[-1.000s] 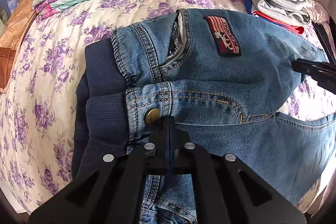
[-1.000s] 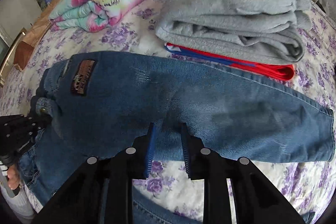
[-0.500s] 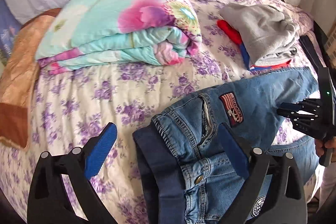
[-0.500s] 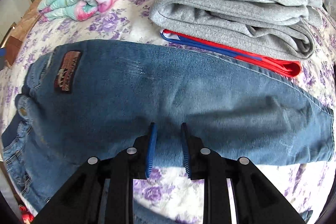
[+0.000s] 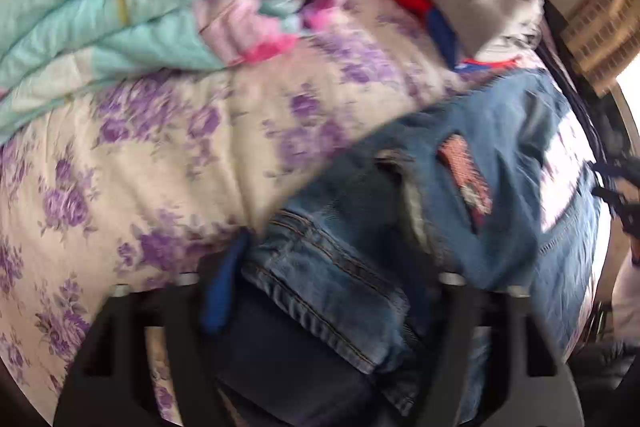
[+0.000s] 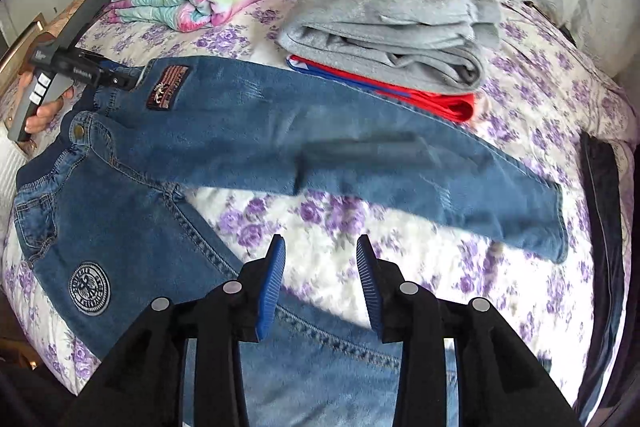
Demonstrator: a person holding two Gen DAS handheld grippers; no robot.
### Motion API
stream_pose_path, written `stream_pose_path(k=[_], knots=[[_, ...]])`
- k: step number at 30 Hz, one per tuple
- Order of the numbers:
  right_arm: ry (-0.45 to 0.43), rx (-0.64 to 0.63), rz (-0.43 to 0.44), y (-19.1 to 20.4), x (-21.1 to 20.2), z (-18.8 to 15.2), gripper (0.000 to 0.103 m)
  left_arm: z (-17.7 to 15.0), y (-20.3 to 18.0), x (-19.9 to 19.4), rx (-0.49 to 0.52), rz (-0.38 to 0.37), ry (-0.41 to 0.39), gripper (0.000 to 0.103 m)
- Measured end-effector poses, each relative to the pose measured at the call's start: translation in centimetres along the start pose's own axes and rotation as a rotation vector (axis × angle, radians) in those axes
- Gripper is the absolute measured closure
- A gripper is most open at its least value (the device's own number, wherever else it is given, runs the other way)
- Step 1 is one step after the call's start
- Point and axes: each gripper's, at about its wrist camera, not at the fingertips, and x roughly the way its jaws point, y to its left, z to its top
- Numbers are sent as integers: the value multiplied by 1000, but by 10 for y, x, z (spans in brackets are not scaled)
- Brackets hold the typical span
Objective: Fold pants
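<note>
My right gripper (image 6: 320, 287) hangs open above the floral bedspread (image 6: 532, 99), holding nothing. My left gripper (image 5: 332, 291) is spread wide around the jeans' (image 6: 248, 123) waistband (image 5: 320, 291). The jeans lie on the bed, legs splayed, beside a grey sweatshirt (image 6: 392, 23).

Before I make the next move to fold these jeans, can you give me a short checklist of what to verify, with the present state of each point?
1. Right gripper open and empty: ok.
2. Left gripper shut on the waistband: not ok. It is open, with the waistband between its fingers; this view is blurred.
3. Two legs of the jeans laid together: not ok, they spread apart.
4. Far leg free of the red garment: cannot tell, their edges seem to meet.
</note>
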Motion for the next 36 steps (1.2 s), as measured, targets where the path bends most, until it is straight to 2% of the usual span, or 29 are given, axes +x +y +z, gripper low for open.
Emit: stream_pose_path(k=[1,2,3,4,5,6,9,12,14,16,19,21,24,26,27,28,33,36], knots=[[-18,-54,42,6,4,15,66,-4,-7,-7,28,-4,-32,71],[-35,-126,83,15,8,34,66,-7,-10,-13,41,-2,-60,73],[-51,-202,125,26,13,53,64,-10,-14,-19,55,8,-86,74],[-58,-277,163,36,18,72,51,-13,-18,-24,69,13,-103,74],[-65,-338,187,46,24,90,43,-15,-21,-30,84,15,-124,74],[-72,-394,201,56,31,108,40,-18,-24,-35,93,16,-146,74],[-18,-502,208,77,60,151,40,-22,-25,-46,94,7,-183,74],[72,-525,231,79,89,180,41,-23,-25,-46,103,19,-190,74],[137,-520,283,73,104,190,42,-25,-27,-46,115,19,-206,74],[165,-512,319,70,113,195,42,-27,-28,-47,126,12,-229,74],[259,-548,364,73,136,185,42,-28,-25,-48,122,-3,-245,74],[277,-610,314,84,153,171,40,-28,-25,-46,129,-9,-247,74],[272,-615,309,87,160,167,40,-27,-29,-38,155,35,-234,74],[268,-602,349,81,150,167,52,-28,-26,-39,147,38,-239,74],[276,-590,370,77,144,165,76,-28,-22,-41,133,31,-241,74],[269,-581,379,74,137,163,87,-29,-18,-42,118,23,-243,74],[144,-552,321,69,89,147,92,-29,-26,-53,125,37,-270,74],[39,-452,312,58,51,140,92,-28,-35,-71,140,55,-283,73]])
